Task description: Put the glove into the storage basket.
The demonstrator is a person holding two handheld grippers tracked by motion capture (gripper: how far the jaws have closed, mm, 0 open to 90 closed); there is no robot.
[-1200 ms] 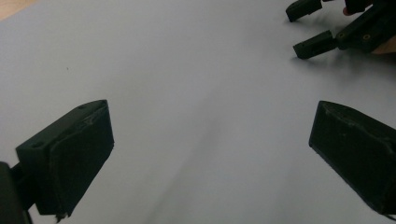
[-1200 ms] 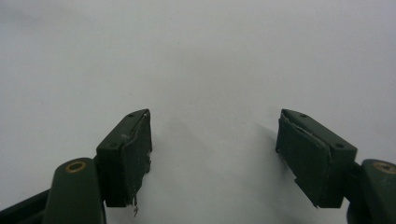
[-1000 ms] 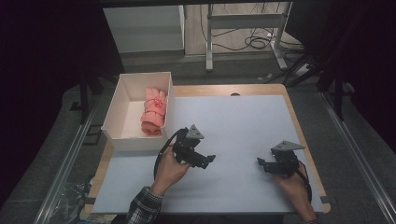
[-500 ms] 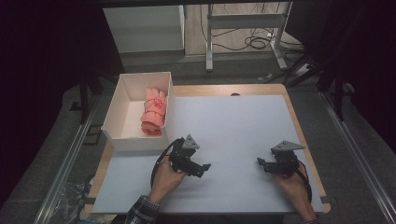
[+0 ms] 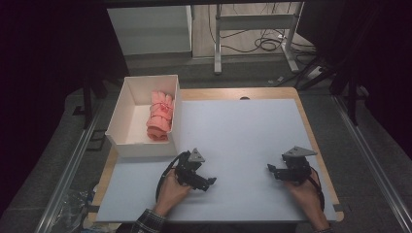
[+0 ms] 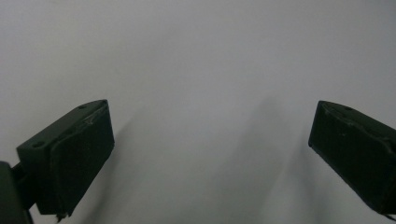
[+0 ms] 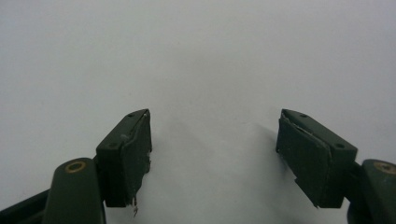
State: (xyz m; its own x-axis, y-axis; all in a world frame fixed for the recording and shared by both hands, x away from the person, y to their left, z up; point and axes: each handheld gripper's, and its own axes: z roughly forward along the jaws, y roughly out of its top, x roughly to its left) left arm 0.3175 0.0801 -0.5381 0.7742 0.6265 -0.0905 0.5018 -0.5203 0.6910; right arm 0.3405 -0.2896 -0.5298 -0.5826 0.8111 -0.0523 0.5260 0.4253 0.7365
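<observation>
A white box (image 5: 122, 114) stands at the table's left edge, and a rolled pink cloth (image 5: 160, 117) lies inside it along the right wall. My left gripper (image 5: 208, 183) rests low on the pale mat just below the box's front right corner, open, jaws pointing right. My left gripper (image 6: 210, 154) has bare mat between its wide-apart jaws. My right gripper (image 5: 270, 170) sits near the mat's right edge, jaws pointing left. My right gripper (image 7: 212, 154) is open over bare mat as well.
The pale mat (image 5: 243, 131) covers most of the wooden table (image 5: 221, 94). Beyond the far edge are a white cabinet (image 5: 150, 29), a metal stand (image 5: 252, 29) and floor cables. A rail (image 5: 73, 165) runs along the left.
My left gripper has drawn back toward the near edge and lowered onto the mat. My right gripper has stayed where it was.
</observation>
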